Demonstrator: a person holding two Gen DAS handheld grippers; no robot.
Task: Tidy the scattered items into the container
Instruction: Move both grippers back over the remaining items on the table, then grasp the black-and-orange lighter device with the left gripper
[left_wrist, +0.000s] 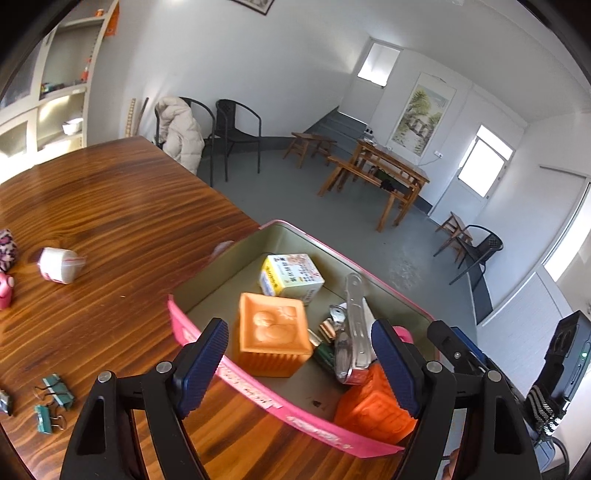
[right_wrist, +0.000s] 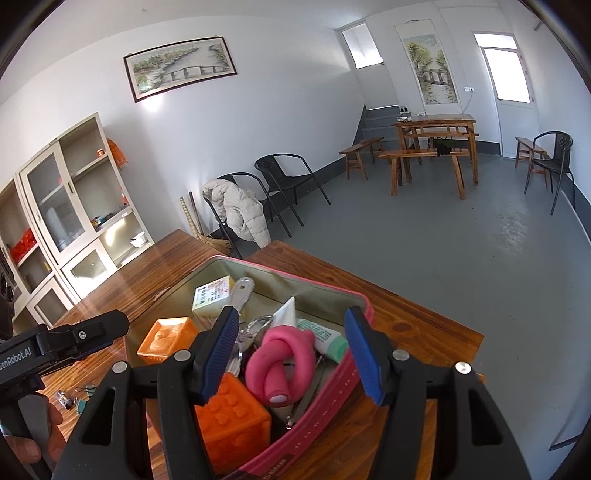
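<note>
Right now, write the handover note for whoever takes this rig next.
Left gripper: open, empty, over the pink tin.
Right gripper: open, empty, over the tin; pink toy lies between its fingers, not pressed.
Done: two orange blocks, small box, metal clip, tube in the tin.
Left: binder clips, white roll, pink items at the table's left edge.

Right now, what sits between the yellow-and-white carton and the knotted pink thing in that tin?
In the right wrist view, a silver clip and a padlock lie between the carton and the knotted pink tube.
</note>
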